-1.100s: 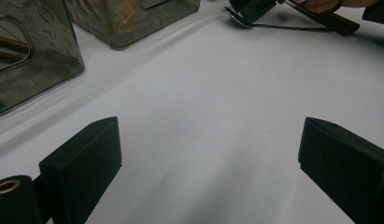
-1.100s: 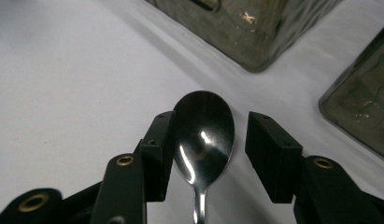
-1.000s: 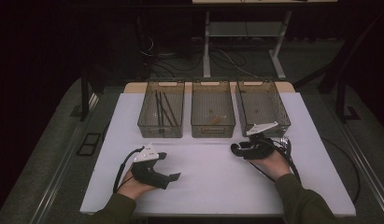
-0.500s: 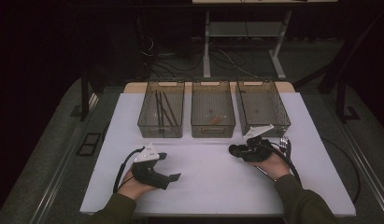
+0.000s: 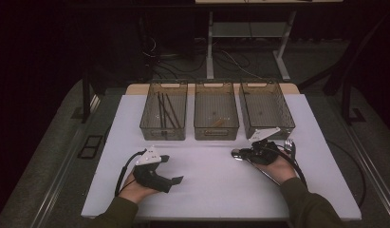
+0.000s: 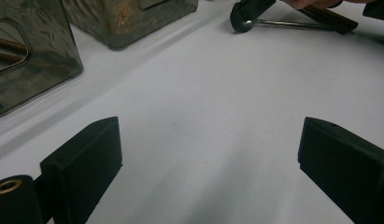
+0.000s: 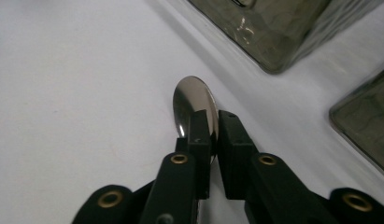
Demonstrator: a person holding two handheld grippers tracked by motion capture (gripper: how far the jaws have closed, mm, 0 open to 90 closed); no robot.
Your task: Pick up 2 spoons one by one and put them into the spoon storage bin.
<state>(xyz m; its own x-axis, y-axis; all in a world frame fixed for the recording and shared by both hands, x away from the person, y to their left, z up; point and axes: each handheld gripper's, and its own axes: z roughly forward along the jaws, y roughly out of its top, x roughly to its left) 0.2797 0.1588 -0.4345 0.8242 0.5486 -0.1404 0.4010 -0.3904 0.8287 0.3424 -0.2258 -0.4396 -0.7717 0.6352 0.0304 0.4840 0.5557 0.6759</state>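
Observation:
A metal spoon [image 7: 193,99] lies on the white table, its bowl pointing away from my right gripper [image 7: 214,116]. The jaws have just been closing and now pinch the spoon's neck between their pads. In the high view this right gripper [image 5: 238,153] rests low on the table in front of the right-hand bin, with the spoon's bowl [image 5: 235,153] at its tip. My left gripper [image 5: 173,168] sits near the front left of the table with its jaws wide apart and nothing between them. The left gripper view looks past its own open jaws [image 6: 210,128] to the spoon's shaft [image 6: 280,22] farther off.
Three clear bins stand in a row at the back: the left bin [image 5: 162,134] holds dark sticks, the middle bin [image 5: 216,135] a small brown piece, and the right bin [image 5: 278,127] is beside my right hand. A fork [image 5: 290,144] lies just right of that hand.
The right gripper's jaws have come together on the spoon. Both hands have kept their places, and the left gripper stays open.

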